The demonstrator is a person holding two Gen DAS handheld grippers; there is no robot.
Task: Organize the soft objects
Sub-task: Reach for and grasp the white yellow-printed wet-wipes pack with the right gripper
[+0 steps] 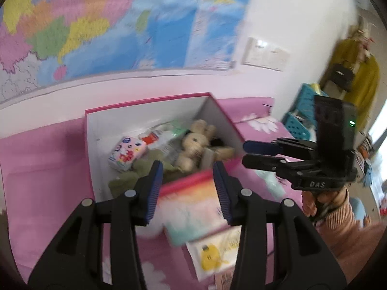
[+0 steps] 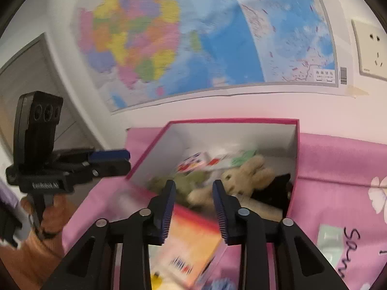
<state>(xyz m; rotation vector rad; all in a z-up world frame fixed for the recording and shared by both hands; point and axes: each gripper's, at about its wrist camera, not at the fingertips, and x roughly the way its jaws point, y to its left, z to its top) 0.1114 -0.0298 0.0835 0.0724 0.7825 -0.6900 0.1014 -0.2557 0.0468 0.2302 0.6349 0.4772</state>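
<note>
Both tongs, left [image 1: 186, 188] and right [image 2: 193, 205], hover spread and empty over the pink box [image 1: 145, 104] on the bed, bunny [image 1: 196, 142] already inside; next, another soft item.

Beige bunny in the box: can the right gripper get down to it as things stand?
Probably yes. The box is open on top, the beige bunny lies uncovered on the pile, and the right gripper has nothing between its open jaws. The box's near wall needs clearing first.
</note>
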